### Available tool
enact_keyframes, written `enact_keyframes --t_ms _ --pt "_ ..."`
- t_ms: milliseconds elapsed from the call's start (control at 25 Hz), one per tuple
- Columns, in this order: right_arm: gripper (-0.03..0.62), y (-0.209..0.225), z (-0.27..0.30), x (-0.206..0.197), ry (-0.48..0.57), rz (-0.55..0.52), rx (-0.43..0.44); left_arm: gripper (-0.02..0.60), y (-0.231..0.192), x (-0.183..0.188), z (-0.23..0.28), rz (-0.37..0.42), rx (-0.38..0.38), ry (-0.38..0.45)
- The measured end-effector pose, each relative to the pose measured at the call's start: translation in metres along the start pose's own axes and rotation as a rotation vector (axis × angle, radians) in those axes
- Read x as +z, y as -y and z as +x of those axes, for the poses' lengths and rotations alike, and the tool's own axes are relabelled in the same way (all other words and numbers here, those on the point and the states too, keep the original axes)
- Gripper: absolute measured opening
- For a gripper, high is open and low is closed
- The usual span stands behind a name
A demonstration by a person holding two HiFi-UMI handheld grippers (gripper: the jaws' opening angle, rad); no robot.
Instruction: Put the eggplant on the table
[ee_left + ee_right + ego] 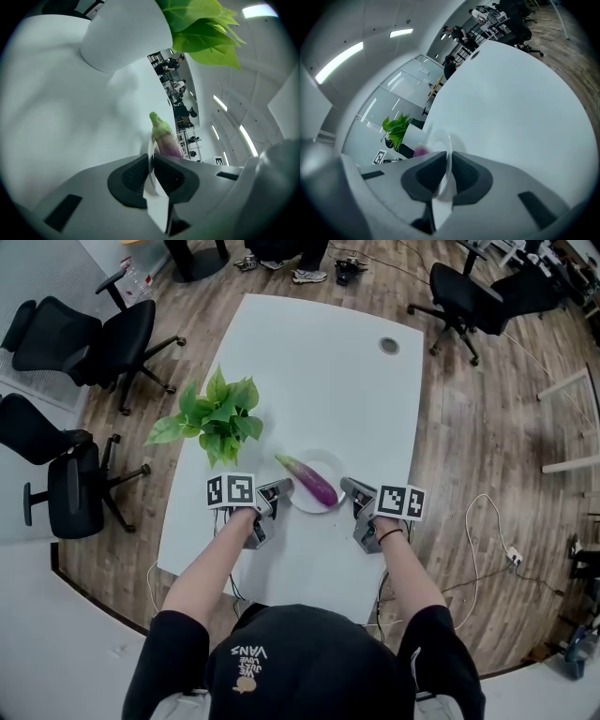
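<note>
Wood floor (487, 427), white table (328, 362) | L gripper (281, 489), R gripper (349, 488): jaws pinch plate (330, 467) rim

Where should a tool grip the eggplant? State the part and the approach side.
Grip the eggplant at its thick purple middle, coming from above with the jaws across its width. It lies flat and slanted on the plate; its green stem end tapers thin. The left tool and right tool are both shut on the plate's rim, so one probably must release first.
</note>
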State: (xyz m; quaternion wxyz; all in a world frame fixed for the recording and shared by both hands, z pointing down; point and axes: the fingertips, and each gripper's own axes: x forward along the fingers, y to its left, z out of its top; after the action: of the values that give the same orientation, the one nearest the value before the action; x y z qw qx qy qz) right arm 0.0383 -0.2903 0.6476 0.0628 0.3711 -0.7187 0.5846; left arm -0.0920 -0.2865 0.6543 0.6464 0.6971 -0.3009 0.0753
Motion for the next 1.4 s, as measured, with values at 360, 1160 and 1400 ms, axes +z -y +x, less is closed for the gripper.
enact_keyframes --t_ms 360,1160,1400 --pt "0.032 0.007 0.002 -0.005 -0.046 0.007 -0.068 0.029 -0.003 -0.003 0.004 0.021 0.086 -0.041" --pt "0.035 0.008 0.003 -0.007 -0.075 0.018 -0.106 0.186 0.012 -0.002 0.004 0.071 0.139 -0.043" --pt "0.035 0.01 0.004 -0.008 -0.071 0.021 -0.109 0.227 0.013 -0.002 0.003 0.081 0.141 -0.038"
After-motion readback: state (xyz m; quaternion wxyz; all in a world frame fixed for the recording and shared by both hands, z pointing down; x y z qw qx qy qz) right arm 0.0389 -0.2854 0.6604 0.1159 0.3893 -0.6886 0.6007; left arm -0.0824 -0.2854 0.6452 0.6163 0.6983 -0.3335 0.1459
